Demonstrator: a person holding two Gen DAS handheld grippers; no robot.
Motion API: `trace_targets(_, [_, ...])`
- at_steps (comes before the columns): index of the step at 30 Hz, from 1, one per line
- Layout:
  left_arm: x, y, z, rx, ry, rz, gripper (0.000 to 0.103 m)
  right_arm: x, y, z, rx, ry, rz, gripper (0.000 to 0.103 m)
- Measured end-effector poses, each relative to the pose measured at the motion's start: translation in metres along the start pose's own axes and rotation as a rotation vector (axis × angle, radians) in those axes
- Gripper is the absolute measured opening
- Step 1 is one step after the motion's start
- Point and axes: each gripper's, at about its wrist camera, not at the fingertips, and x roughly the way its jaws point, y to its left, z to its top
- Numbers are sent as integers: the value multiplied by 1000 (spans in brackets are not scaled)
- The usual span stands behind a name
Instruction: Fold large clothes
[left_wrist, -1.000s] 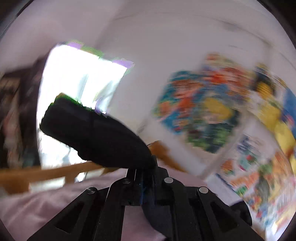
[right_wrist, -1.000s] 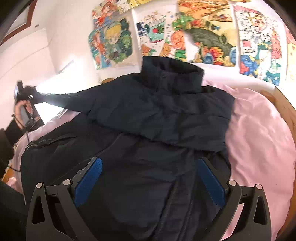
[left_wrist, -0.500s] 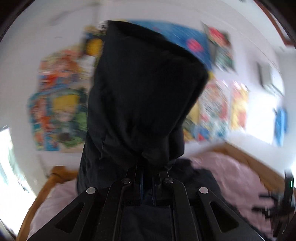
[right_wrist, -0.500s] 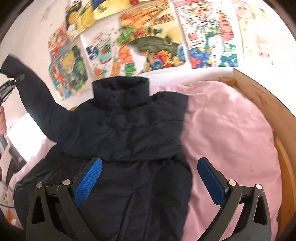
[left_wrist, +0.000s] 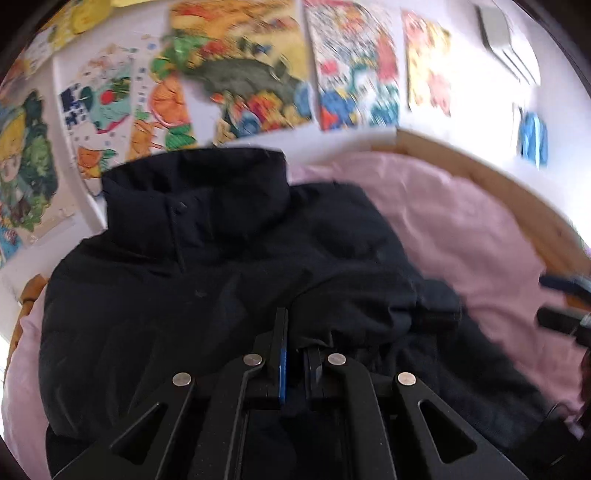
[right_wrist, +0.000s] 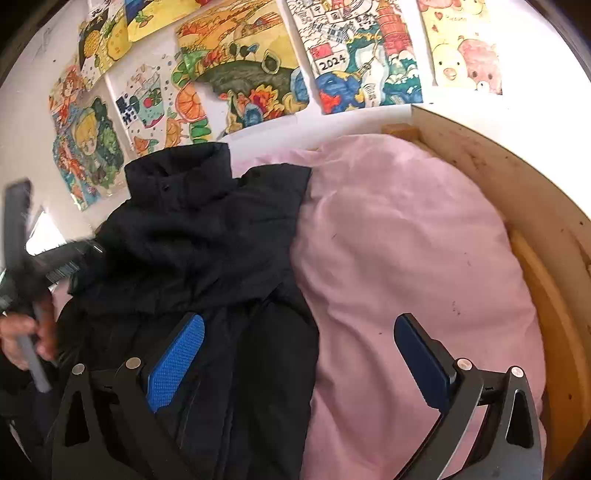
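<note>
Lay the sleeve (left_wrist: 373, 295), clamped in your left gripper (left_wrist: 295, 354), flat across the jacket (left_wrist: 192, 280); your right gripper (right_wrist: 299, 354) hangs wide, empty.

A bed (right_wrist: 535, 206) with a wooden frame holds everything; a soft pink cover (right_wrist: 406, 240) is spread over it, puffy and a bit wrinkled; a big dark jacket (right_wrist: 207, 236) lies right on the cover, on its left part, collar toward the wall; the right part of the cover is bare.
</note>
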Motion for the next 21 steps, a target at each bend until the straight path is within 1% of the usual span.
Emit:
trace_targets(1, [3, -1, -5, 9, 21, -12, 7, -1, 0, -2, -1, 1, 18, 101])
trace_targets(2, [5, -1, -8, 10, 41, -27, 7, 0, 0, -2, 2, 4, 54, 101])
trace_targets(3, [8, 0, -10, 6, 80, -61, 7, 2, 1, -3, 12, 10, 100, 101])
trace_targets(4, [13, 0, -12, 2, 119, -92, 7, 4, 2, -3, 20, 14, 128, 101])
trace_targets(5, [17, 3, -12, -2, 149, -112, 8, 6, 3, -3, 35, 22, 169, 101])
trace_targets(7, [24, 7, -19, -7, 205, -149, 10, 12, 6, -2, 63, 33, 222, 101])
trace_targets(10, [23, 9, -27, -10, 229, -176, 14, 20, 11, -3, 90, 50, 273, 101])
trace_targets(12, [20, 10, -29, 9, 233, -196, 19, 28, 15, -2, 103, 62, 300, 101])
trace_targets(13, [13, 10, -32, 27, 233, -214, 23, 31, 17, -1, 107, 67, 311, 101])
trace_targets(15, [6, 10, -34, 55, 236, -244, 41, 41, 21, 2, 114, 86, 339, 101])
trace_targets(16, [0, 10, -36, 67, 234, -256, 67, 48, 23, 4, 119, 102, 356, 101])
trace_targets(17, [-9, 11, -37, 69, 210, -266, 89, 54, 25, 5, 129, 116, 376, 101])
trace_targets(19, [-24, 17, -39, 63, 154, -284, 91, 66, 28, 7, 141, 138, 394, 102])
trace_targets(21, [-38, 28, -41, 50, 161, -305, 91, 79, 32, 7, 153, 169, 396, 102])
